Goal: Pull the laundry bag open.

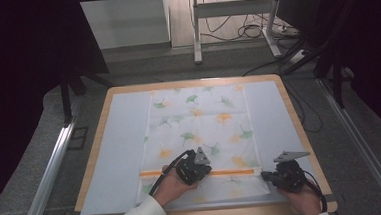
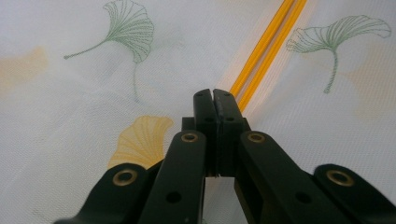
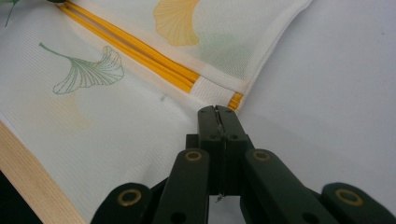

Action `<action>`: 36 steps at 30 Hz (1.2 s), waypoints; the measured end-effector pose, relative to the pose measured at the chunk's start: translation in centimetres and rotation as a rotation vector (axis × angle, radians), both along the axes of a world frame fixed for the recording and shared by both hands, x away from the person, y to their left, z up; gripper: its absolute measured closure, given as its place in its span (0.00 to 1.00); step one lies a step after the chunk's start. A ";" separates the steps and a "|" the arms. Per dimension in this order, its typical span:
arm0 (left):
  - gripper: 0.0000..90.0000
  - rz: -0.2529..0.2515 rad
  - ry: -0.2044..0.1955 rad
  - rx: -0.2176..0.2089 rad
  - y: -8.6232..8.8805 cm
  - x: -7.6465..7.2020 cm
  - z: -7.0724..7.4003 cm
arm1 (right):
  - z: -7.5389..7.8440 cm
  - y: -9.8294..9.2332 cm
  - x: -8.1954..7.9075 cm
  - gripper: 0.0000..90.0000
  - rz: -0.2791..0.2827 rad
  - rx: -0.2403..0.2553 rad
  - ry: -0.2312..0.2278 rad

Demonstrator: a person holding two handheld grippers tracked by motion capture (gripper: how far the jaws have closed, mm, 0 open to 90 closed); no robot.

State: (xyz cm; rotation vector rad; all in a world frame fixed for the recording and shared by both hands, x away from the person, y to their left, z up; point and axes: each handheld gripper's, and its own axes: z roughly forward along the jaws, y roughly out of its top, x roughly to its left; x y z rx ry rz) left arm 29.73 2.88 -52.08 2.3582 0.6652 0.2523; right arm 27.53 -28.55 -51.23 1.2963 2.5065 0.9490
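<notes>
A white mesh bag (image 1: 199, 122) printed with green and yellow ginkgo leaves lies flat on the table. An orange zipper (image 1: 232, 172) crosses it near the front edge. My left gripper (image 1: 206, 170) sits on the middle of that zipper. In the left gripper view the jaws (image 2: 215, 95) are pressed together right on the zipper line (image 2: 266, 46), hiding what they pinch. My right gripper (image 1: 264, 174) is at the bag's right edge, shut (image 3: 217, 112) on the cloth just short of the zipper's end (image 3: 236, 100).
A white sheet (image 1: 120, 142) covers the wooden table (image 1: 300, 131), whose bare front rim (image 3: 28, 186) runs close to the bag. Beyond the table stand a desk frame (image 1: 196, 32), floor cables (image 1: 249, 31) and metal rails (image 1: 47, 176).
</notes>
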 end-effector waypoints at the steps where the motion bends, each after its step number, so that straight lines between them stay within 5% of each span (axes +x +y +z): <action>1: 1.00 0.000 0.000 0.000 0.0 0.0 0.0 | 0.0 0.0 0.0 1.00 0.000 0.000 0.000; 36: 1.00 0.090 0.008 0.024 4.4 -0.5 0.0 | 0.0 0.0 0.0 1.00 -0.001 -0.001 0.001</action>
